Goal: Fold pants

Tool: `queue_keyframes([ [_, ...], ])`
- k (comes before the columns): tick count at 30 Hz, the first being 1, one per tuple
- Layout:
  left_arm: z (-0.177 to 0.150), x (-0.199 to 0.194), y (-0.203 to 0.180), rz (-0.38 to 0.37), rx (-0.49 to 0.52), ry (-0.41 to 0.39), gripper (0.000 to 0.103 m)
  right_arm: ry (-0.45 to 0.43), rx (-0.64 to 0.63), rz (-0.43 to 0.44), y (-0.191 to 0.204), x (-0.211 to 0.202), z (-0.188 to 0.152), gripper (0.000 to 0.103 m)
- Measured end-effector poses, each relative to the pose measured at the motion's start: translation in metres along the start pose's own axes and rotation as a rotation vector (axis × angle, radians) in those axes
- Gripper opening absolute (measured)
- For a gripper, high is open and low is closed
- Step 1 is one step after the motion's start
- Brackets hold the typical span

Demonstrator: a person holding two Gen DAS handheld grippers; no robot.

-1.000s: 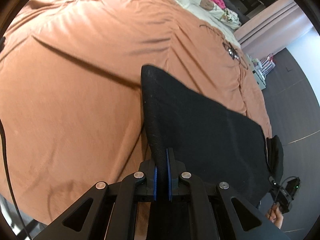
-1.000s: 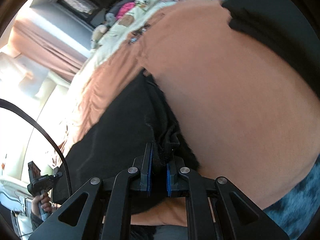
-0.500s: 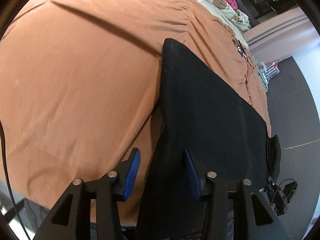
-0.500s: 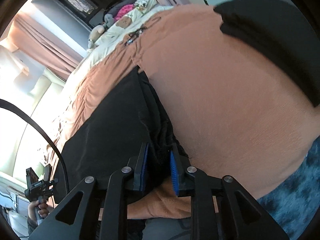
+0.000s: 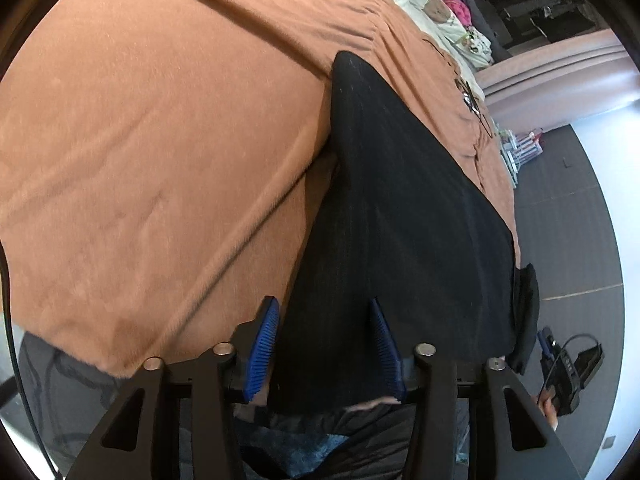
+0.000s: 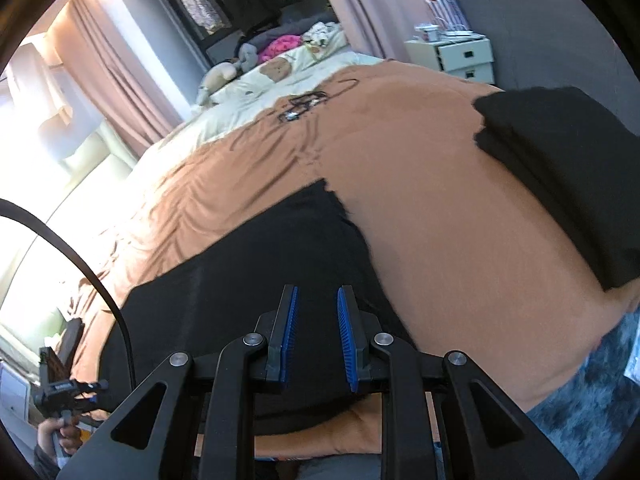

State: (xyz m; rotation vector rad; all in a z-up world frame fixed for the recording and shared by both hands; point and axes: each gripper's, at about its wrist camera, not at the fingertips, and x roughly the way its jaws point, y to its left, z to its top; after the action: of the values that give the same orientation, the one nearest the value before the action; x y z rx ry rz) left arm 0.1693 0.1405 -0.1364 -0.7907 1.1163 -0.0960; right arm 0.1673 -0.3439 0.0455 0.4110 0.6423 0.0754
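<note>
On the orange bedspread (image 5: 160, 140), black pants (image 5: 400, 220) lay flat; left gripper (image 5: 324, 344) and right gripper (image 6: 316, 336) hovered released, grasping nothing. Risk (judged): careless regrasp near the bedspread's edge could drag the pants askew.

The pants (image 5: 400, 216) are black, of a plain dark fabric with a faint lengthwise rib. They lie flat on the orange-brown bed cover (image 5: 160, 120), spread as one long, smooth panel that is wide at the near edge of the bed and narrows to a rounded end farther up the cover. Their near end hangs slightly over the bed's edge. In the right wrist view the pants (image 6: 248, 280) show the same flat spread, with a slightly frayed-looking corner at the far end and one long side edge running straight along the cover. No strong wrinkles show on the surface; the layers lie closely stacked, so how many folds there are cannot be told.
</note>
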Motion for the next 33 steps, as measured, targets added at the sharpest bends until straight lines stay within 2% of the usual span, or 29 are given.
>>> queue_keyframes([
  [2, -0.006, -0.002, -0.002, -0.006, 0.020, 0.004, 0.019, 0.022, -0.020, 0.029, 0.010, 0.010, -0.002, 0.018],
  [5, -0.010, -0.009, -0.005, 0.002, 0.028, -0.001, 0.017, 0.072, -0.055, 0.072, 0.029, 0.028, -0.010, 0.018],
  [13, -0.011, -0.012, -0.003, -0.014, 0.017, 0.000, 0.018, 0.229, -0.136, 0.151, 0.092, 0.094, -0.039, 0.018],
  [17, -0.010, -0.012, 0.000, -0.019, 0.011, 0.001, 0.019, 0.276, -0.195, 0.163, 0.116, 0.117, -0.043, 0.018],
  [25, -0.003, -0.008, 0.006, -0.046, -0.028, 0.006, 0.025, 0.341, -0.253, 0.171, 0.138, 0.157, -0.028, 0.017],
  [33, 0.004, -0.005, 0.010, -0.059, -0.046, -0.001, 0.028, 0.415, -0.288, 0.150, 0.154, 0.177, -0.046, 0.017],
])
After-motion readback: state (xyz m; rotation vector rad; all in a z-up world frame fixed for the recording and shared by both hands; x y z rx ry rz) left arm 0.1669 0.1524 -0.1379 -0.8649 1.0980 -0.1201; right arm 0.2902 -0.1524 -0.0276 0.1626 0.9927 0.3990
